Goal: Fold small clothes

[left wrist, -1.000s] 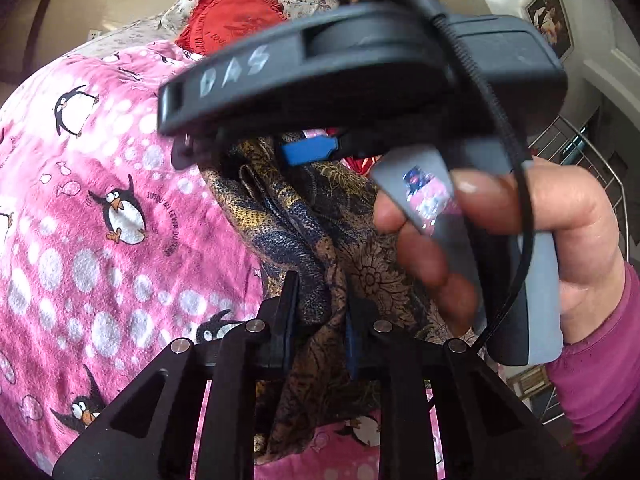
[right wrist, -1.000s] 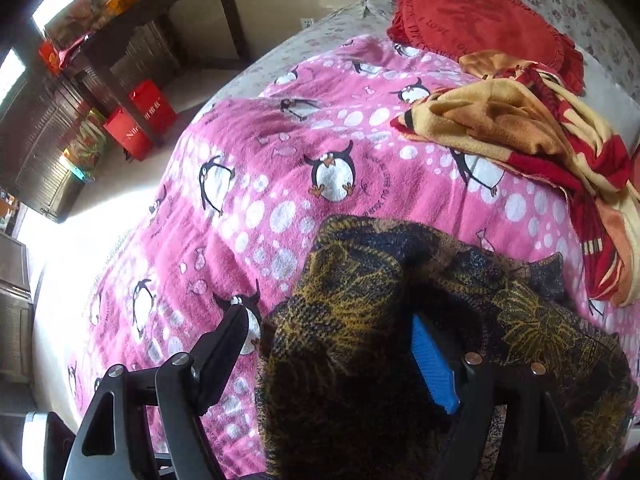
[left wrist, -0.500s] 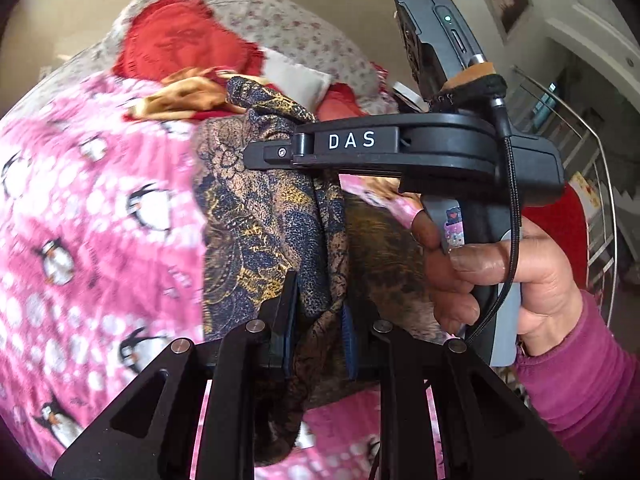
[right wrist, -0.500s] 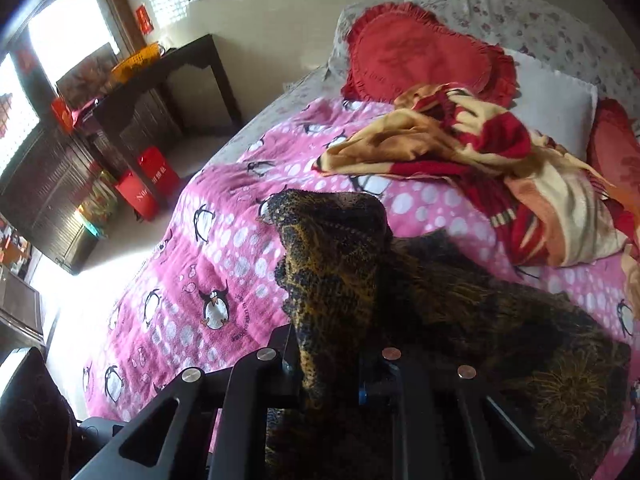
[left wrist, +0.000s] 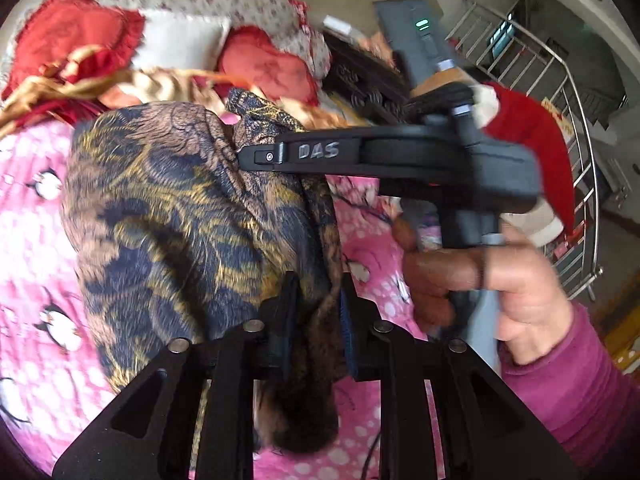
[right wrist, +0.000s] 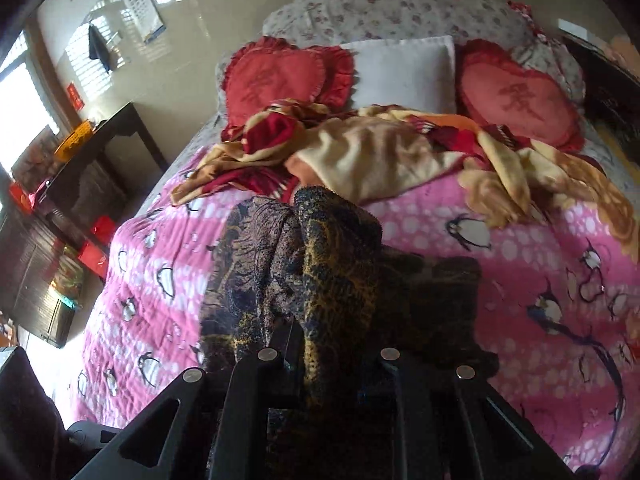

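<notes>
A dark blue, brown and gold patterned garment [left wrist: 172, 216] hangs lifted above the pink penguin bedspread [left wrist: 28, 240]. My left gripper [left wrist: 316, 316] is shut on a bunched edge of it. My right gripper [right wrist: 336, 348] is shut on another edge of the same garment [right wrist: 320, 264], which drapes forward over its fingers. In the left wrist view the right gripper's black body marked DAS [left wrist: 360, 154] crosses just past the cloth, held by a hand in a magenta sleeve [left wrist: 520, 288].
A yellow and red blanket [right wrist: 380, 152] lies crumpled across the bed's far half. Two red heart cushions [right wrist: 280, 76] and a white pillow [right wrist: 404, 72] sit at the headboard. A dark desk [right wrist: 100, 148] stands left of the bed. A metal railing [left wrist: 560, 92] is at the right.
The right gripper closed on the garment's edge. Both grippers lifted the garment off the bedspread and tilted up, bringing the pillows and headboard into view.
</notes>
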### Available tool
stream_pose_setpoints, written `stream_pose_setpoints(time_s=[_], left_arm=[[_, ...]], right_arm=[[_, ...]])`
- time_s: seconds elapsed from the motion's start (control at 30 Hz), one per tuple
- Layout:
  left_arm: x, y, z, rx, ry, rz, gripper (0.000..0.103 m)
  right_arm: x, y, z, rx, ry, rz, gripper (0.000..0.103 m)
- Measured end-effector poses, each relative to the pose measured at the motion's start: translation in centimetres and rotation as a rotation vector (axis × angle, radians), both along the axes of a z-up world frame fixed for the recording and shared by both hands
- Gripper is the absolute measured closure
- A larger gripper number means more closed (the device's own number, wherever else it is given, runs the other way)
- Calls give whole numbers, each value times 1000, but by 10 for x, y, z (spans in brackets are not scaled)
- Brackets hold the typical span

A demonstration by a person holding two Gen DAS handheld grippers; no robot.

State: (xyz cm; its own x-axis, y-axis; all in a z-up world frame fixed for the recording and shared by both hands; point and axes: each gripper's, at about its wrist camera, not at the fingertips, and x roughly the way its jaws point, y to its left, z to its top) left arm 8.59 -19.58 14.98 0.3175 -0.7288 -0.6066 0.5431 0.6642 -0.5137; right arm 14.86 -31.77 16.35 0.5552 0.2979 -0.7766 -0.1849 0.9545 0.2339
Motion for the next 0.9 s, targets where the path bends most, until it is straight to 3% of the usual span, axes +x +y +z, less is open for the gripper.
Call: stream_pose_setpoints(time_s=[0.07,0.2,0.27,0.33,0.43,0.57,0.63,0.73,0.83,0.9], left_arm=[[-4,-4,1,18,22,-29,81],[-17,14,6,66,-52,5,54],[-32,29,7,98,-82,44,51],[-31,39,-3,166,-96,92,51],[-25,50,-23,241,-65,157,51],[-16,56,-55,274,14,201,51],[-20,56,-65,295,30,196,51],[-23,52,-73,323,29,180,51],[-22,47,-79,334,30,179,51],[-18,42,-83,338,42,181,50]], right_arm=[[2,-21,-18,-35,8,-52,87],[11,-63,-57,29,76,-128,86],[6,-81,-56,108,75,-165,70],[-4,-95,-42,105,18,-233,67],[-18,-98,-15,102,-88,-216,66],[-8,-74,-16,-22,-78,-185,66],[6,-68,-33,-57,-20,-184,66],[16,-72,-50,-12,23,-183,91],[12,-72,-34,-29,-63,-193,97],[20,-75,-38,-80,-74,-236,100]])
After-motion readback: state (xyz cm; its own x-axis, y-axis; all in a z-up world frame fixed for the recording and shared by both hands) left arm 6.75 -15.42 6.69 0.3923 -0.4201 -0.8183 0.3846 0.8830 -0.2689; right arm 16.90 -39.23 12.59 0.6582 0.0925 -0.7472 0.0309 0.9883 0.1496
